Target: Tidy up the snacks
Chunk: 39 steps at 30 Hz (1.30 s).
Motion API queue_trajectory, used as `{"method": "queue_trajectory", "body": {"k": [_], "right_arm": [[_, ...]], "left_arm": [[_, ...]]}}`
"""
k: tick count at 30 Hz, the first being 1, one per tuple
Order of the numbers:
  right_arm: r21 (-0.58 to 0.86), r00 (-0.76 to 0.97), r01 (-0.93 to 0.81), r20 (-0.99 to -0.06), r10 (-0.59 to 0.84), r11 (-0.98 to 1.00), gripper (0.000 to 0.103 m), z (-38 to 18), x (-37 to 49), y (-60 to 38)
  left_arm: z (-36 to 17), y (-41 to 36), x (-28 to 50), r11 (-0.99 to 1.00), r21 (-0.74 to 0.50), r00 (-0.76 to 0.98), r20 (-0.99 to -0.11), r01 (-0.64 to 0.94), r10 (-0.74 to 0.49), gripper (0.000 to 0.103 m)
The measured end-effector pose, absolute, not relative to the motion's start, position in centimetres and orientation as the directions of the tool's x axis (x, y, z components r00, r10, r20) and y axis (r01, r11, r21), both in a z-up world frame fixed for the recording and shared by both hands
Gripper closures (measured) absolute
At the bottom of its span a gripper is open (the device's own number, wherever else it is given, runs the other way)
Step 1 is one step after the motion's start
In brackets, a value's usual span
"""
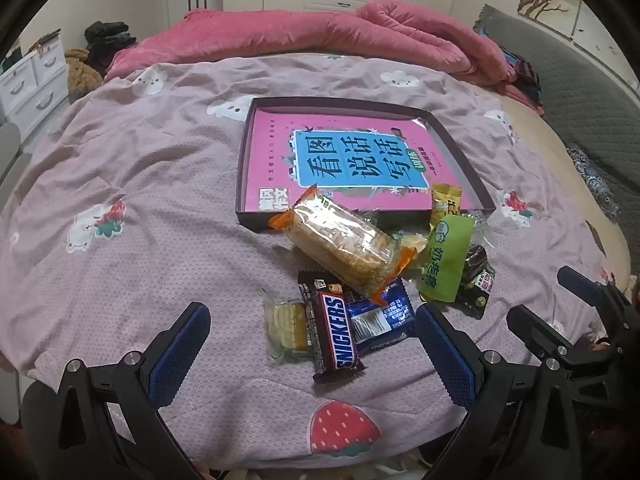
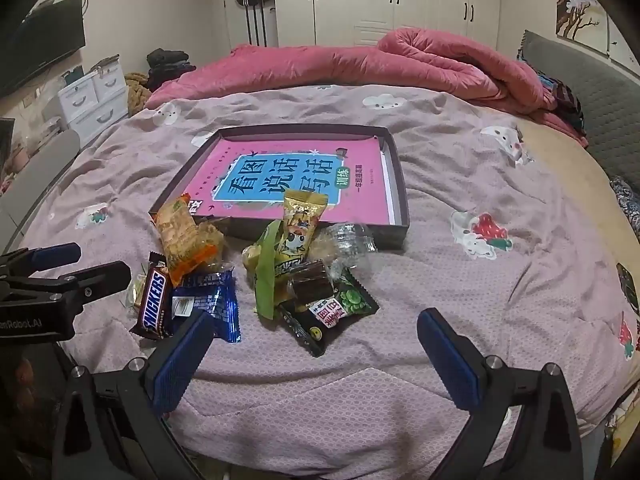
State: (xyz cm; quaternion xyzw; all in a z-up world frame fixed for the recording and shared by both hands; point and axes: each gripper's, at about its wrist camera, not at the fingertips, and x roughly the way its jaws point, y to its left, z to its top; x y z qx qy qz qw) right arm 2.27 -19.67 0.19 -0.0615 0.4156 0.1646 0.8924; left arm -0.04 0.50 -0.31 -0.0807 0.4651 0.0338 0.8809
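Purple bedspread [image 2: 460, 288] beside snacks [image 2: 256, 276]

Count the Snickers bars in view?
1. The Snickers bar lies on the bedspread at the near-left edge of the snack pile, overlapping the blue packet. Others could be hidden under the pile.

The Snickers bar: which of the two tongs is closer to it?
Left. The Snickers bar lies just ahead between the open left tongs. The right tongs sit further to its right, facing the black and green packets.
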Motion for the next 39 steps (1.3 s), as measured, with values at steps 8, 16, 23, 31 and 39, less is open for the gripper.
{"method": "queue_trajectory", "body": {"k": [8,16,23,31,39], "right_arm": [[0.025,0.600,-0.341,-0.764,0.238,0.940,0.001,0.17,2.24,-19.57],[0.033,0.592,-0.333,-0.771,0.236,0.942,0.001,-0.02,2.33,-19.85],[0.029,0.594,-0.327,-0.771,0.230,0.945,0.001,-0.01,2.30,-19.86],[0.029,0.596,-0.327,-0.769,0.230,0.945,0.001,0.02,2.30,-19.93],[0.031,0.594,-0.325,-0.771,0.229,0.945,0.001,0.01,2.32,-20.01]], "left_arm": [[-0.22,0.31,-0.09,0.985,-0.107,0.566,-0.824,-0.133,-0.013,0.001],[-0.16,0.23,-0.17,0.985,-0.106,0.564,-0.826,-0.133,-0.013,0.001],[-0.18,0.21,-0.20,0.986,-0.104,0.563,-0.827,-0.129,-0.014,0.001],[-0.23,0.18,-0.19,0.986,-0.104,0.562,-0.827,-0.129,-0.013,0.001],[-0.23,0.04,-0.13,0.987,-0.102,0.561,-0.828,-0.127,-0.013,0.001]]}}
